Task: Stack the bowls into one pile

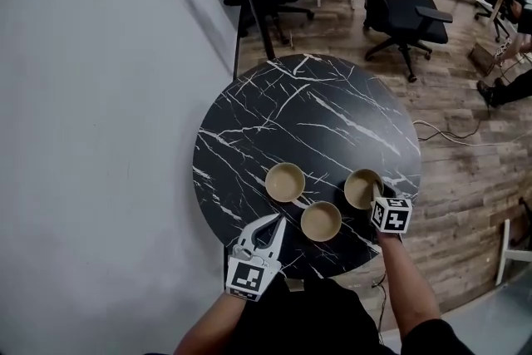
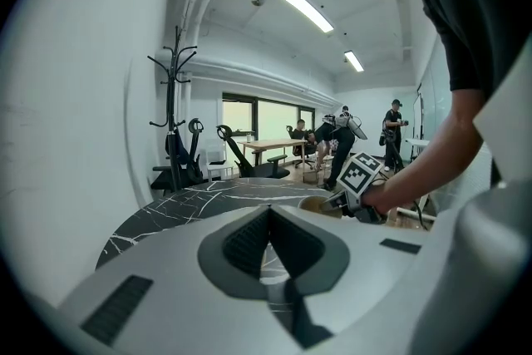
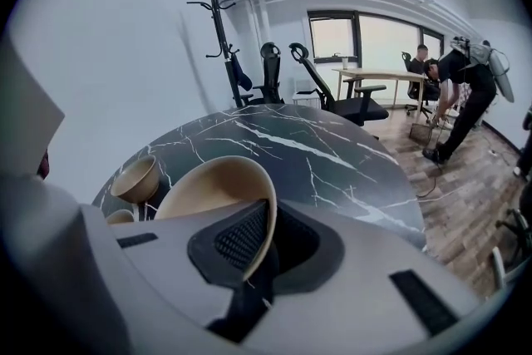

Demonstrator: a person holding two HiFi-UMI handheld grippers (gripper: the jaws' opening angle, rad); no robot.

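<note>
3 tan bowls on black marble table (image 1: 249, 96), near its edge.
Bowl 1 (image 1: 285, 182): leftmost, free.
Bowl 2 (image 1: 321, 221): middle, free, just right of my left gripper (image 1: 279, 221), whose jaws are clenched together on nothing.
Bowl 3 (image 3: 208, 195): rightmost, near rim pinched in my right gripper (image 3: 268, 216).

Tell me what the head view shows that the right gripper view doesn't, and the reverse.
Only the head view: the left gripper, shut and empty by the near edge of the black marble table, and the layout of the three bowls from above. Only the right gripper view: the right gripper with its jaws clamped on the rim of the right bowl, wall between the pads. Both: the table, the left bowl and the middle bowl, none stacked yet.
</note>
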